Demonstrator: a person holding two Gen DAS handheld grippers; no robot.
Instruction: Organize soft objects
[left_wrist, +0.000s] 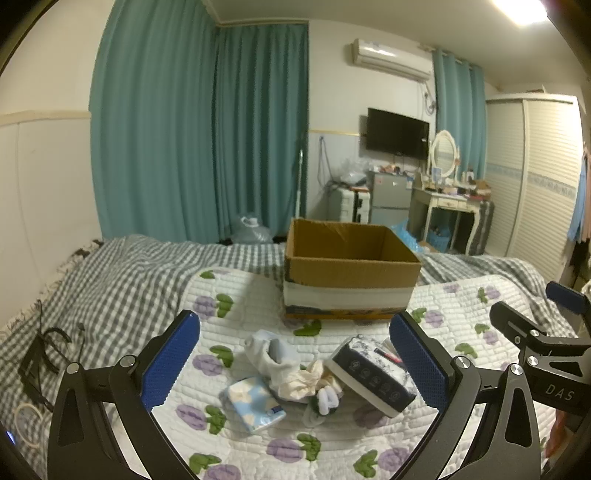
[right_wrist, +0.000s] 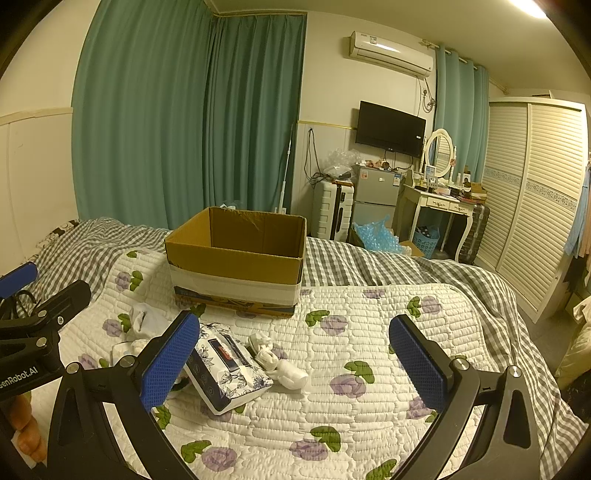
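An open cardboard box (left_wrist: 351, 273) stands on the quilted floral mat (left_wrist: 240, 295); it also shows in the right wrist view (right_wrist: 236, 266). In front of it lie soft items: a navy floral tissue pack (left_wrist: 373, 376) (right_wrist: 225, 369), a small light-blue tissue pack (left_wrist: 253, 402), a pale sock (left_wrist: 273, 356), cream cloth (left_wrist: 306, 380) and white rolled socks (right_wrist: 280, 363). My left gripper (left_wrist: 295, 360) is open above the pile, empty. My right gripper (right_wrist: 295, 363) is open, empty, its left finger beside the navy pack.
The mat lies on a grey checked bedspread (left_wrist: 110, 280). A black cable and charger (left_wrist: 40, 354) rest at the bed's left. Beyond the bed are teal curtains (left_wrist: 199, 129), a small fridge (right_wrist: 376, 199), a vanity desk (right_wrist: 439, 206) and a wardrobe (right_wrist: 535, 206).
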